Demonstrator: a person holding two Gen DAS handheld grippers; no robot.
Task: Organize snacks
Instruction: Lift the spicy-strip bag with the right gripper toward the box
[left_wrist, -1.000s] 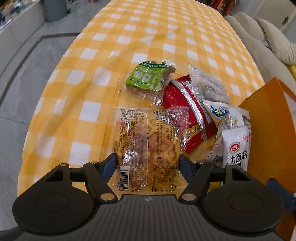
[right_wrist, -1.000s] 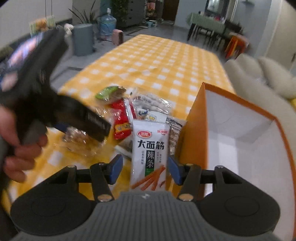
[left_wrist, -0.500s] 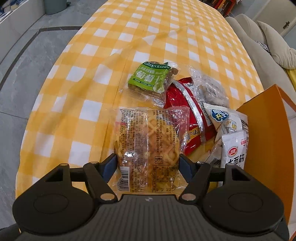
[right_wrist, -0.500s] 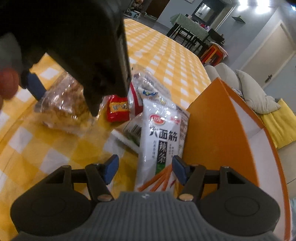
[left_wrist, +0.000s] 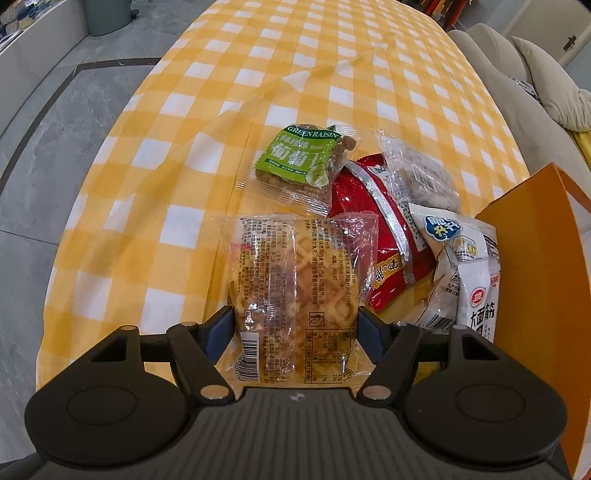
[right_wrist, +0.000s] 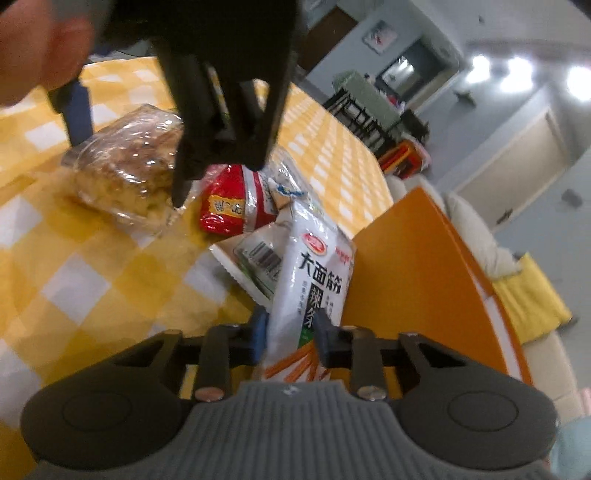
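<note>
A clear-wrapped bread packet (left_wrist: 295, 273) lies on the yellow checked tablecloth (left_wrist: 184, 184). My left gripper (left_wrist: 295, 328) holds it from both sides, its blue pads (left_wrist: 219, 328) against the wrapper. In the right wrist view the bread (right_wrist: 125, 173) still rests on the cloth under that gripper. A white spicy-strip packet (right_wrist: 317, 273) leans against the orange box (right_wrist: 406, 266). My right gripper (right_wrist: 290, 332) is closing on its lower end, and both pads pinch it. The same packet (left_wrist: 480, 306) shows at the right edge of the left wrist view.
A green raisin packet (left_wrist: 299, 158), a red packet (left_wrist: 373, 236), a clear packet (left_wrist: 421, 177) and a white-blue one (left_wrist: 443, 229) lie heaped beside the box (left_wrist: 528, 258). A beige sofa (left_wrist: 517, 92) runs along the table's right side. A hand (right_wrist: 40, 48) holds the left gripper.
My right gripper dropped and rolled toward the white packet, then closed from wide open onto its lower end. The left gripper and the bread stayed where they were.
</note>
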